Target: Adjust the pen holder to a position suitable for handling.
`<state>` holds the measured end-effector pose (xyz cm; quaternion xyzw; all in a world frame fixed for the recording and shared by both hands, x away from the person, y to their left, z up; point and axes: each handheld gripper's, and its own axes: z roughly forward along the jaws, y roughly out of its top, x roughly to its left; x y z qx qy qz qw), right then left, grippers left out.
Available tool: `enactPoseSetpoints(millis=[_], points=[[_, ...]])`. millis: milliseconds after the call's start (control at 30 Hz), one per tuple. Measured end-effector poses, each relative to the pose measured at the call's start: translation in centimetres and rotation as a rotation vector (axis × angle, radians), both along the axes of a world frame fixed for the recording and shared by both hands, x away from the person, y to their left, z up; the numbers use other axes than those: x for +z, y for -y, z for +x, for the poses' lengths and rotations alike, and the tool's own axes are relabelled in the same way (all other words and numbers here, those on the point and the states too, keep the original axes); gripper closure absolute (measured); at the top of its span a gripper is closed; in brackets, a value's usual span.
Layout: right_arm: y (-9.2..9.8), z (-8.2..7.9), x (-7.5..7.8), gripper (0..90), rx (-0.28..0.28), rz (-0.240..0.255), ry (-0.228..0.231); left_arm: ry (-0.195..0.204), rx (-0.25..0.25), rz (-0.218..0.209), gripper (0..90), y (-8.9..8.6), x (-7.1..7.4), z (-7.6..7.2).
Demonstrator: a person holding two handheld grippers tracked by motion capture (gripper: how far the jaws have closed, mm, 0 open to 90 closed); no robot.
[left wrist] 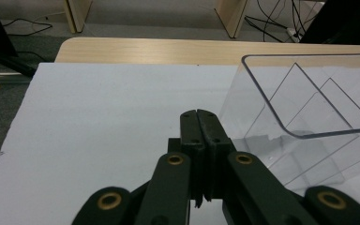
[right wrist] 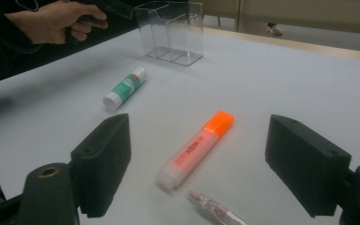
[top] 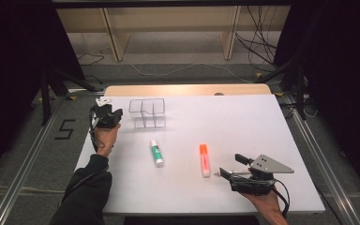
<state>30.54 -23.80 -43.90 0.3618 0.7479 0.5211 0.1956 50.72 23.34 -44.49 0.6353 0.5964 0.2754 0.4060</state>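
A clear plastic organiser (top: pixel 147 112) with several compartments stands at the back left of the white table (top: pixel 234 122). My left gripper (top: pixel 105 115) sits just left of it, its jaws pressed together with nothing between them (left wrist: pixel 200 115); the organiser's wall (left wrist: pixel 304 108) rises close on the right in the left gripper view. A green-and-white glue stick (top: pixel 156 153) and an orange highlighter (top: pixel 205 160) lie in the middle. My right gripper (top: pixel 232 166) rests near the front right, open, pointing at the highlighter (right wrist: pixel 197 147), which lies ahead between the spread jaws (right wrist: pixel 201 140) without touching them.
A small clear pen-like object (right wrist: pixel 213 208) lies on the table just in front of the right gripper. A wooden strip (top: pixel 187 89) runs along the table's far edge. Cables and stand legs lie on the floor beyond. The person's left hand (right wrist: pixel 51 21) is beside the organiser (right wrist: pixel 173 30).
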Motion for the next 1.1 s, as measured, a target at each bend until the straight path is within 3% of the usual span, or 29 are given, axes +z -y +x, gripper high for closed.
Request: enactPoseSetpoints(millis=[400,500,633,700,1100], points=[[-0.1,0.0,0.0,23.6,0.002,0.0,-0.008,-0.024,-0.037,0.018,89.1,0.9,-0.5,0.8],[-0.2,0.1,-0.1,23.7,0.009,-0.001,-0.007,-0.029,-0.05,-0.021,89.1,1.2,-0.6,1.5],[-0.2,0.1,-0.1,23.7,0.009,-0.001,-0.008,-0.038,-0.056,-0.016,89.1,1.4,-0.7,1.6],[-0.2,0.1,-0.1,23.7,0.01,-0.002,-0.008,-0.038,-0.054,-0.036,89.1,1.3,-0.5,1.6],[-0.3,0.2,-0.1,23.7,0.008,-0.003,-0.007,-0.046,-0.08,-0.028,89.2,3.0,-0.3,2.5]])
